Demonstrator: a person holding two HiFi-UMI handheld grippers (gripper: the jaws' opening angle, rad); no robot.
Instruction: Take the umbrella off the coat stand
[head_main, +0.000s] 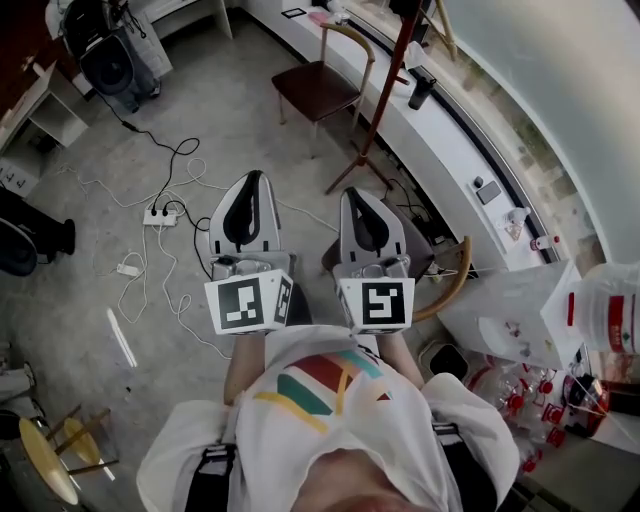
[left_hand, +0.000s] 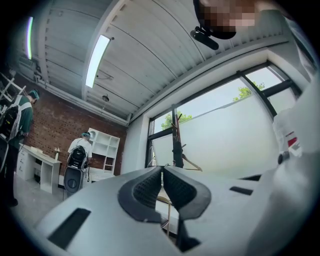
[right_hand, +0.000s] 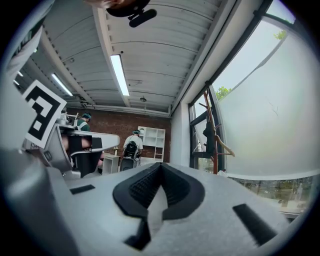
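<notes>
The coat stand (head_main: 385, 85) is a red-brown pole on splayed feet by the window ledge, ahead and to the right of both grippers. A dark folded umbrella (head_main: 421, 90) hangs from it. In the right gripper view the coat stand (right_hand: 212, 150) shows the dark umbrella (right_hand: 207, 132) and a wooden hanger (right_hand: 226, 148). It is also far off in the left gripper view, where the coat stand (left_hand: 176, 135) rises before the window. My left gripper (head_main: 252, 180) and right gripper (head_main: 358, 196) are side by side, well short of the stand. Both the left gripper (left_hand: 163, 168) and the right gripper (right_hand: 160, 165) are shut and empty.
A dark-seated wooden chair (head_main: 318, 88) stands left of the stand, and another chair's curved wooden back (head_main: 455, 285) is close on my right. A power strip (head_main: 160, 214) and white cables lie on the floor at left. A white table (head_main: 520, 310) and bottles (head_main: 530, 400) are at right. People (right_hand: 131, 146) stand by white shelves.
</notes>
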